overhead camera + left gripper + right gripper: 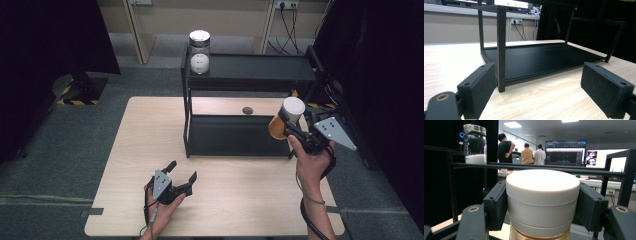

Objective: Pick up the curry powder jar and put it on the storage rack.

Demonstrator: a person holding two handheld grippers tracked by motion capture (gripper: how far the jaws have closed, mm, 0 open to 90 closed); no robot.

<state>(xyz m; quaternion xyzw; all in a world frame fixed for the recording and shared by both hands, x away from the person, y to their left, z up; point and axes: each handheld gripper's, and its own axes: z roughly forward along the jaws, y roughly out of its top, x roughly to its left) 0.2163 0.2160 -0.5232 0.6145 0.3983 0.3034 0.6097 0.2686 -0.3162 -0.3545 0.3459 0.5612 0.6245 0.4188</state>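
My right claw (289,131) is clamped on the white lid of an amber jar (285,122), held off the bench (240,200) at the right of the high view, just at the right end of the black two-tier shelf (250,75). In the right claw's own view the pads (496,205) press both sides of the lid (542,195), and the shelf's top rail runs right behind it. A glass jar with white powder (199,52) already stands at the upper tier's left end, upper middle of the frame. I judge this the carrying step — jar lifted, bound for a tier. Next I need to clear the rail, keep the jar upright and set it flat before letting go. My left claw (181,175) rests low at lower left, spread wide and holding nothing — idle.
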